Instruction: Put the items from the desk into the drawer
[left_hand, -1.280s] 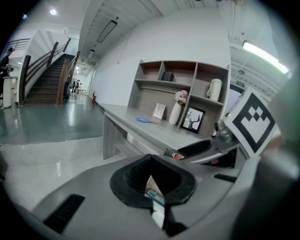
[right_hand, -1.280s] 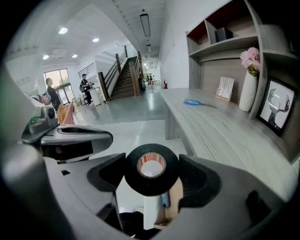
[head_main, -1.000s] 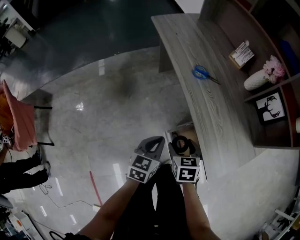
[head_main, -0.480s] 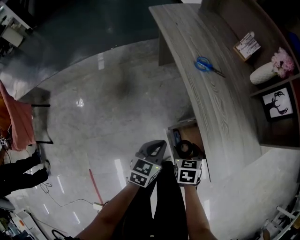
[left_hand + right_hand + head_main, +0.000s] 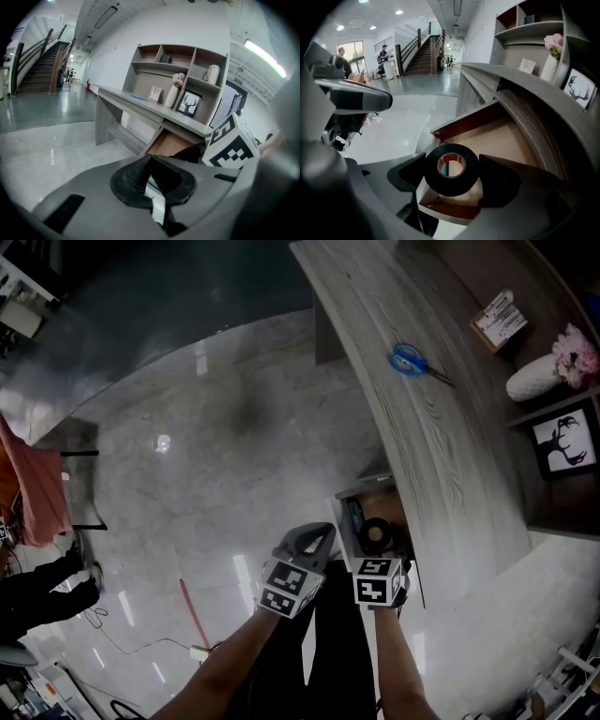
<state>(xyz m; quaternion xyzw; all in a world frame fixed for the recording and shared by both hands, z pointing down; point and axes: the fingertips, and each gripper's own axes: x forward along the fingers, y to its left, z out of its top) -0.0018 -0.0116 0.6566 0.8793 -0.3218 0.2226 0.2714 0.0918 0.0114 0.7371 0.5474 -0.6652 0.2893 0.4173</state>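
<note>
Head view sets the long grey wood-grain desk (image 5: 441,427) over its pulled-out brown drawer (image 5: 386,507). The step in hand looks like dropping off the black roll of tape (image 5: 451,186), which hangs over the drawer's open cavity, clamped across its width by the widely spread jaws of the right gripper (image 5: 452,176). Next, I judge, it must go down clear of the front wall and be let go, then the blue-handled scissors (image 5: 410,362) on the desktop fetched; a bluish thing in the drawer is too dim to name, and the left gripper (image 5: 150,164) is pinched together on nothing.
</note>
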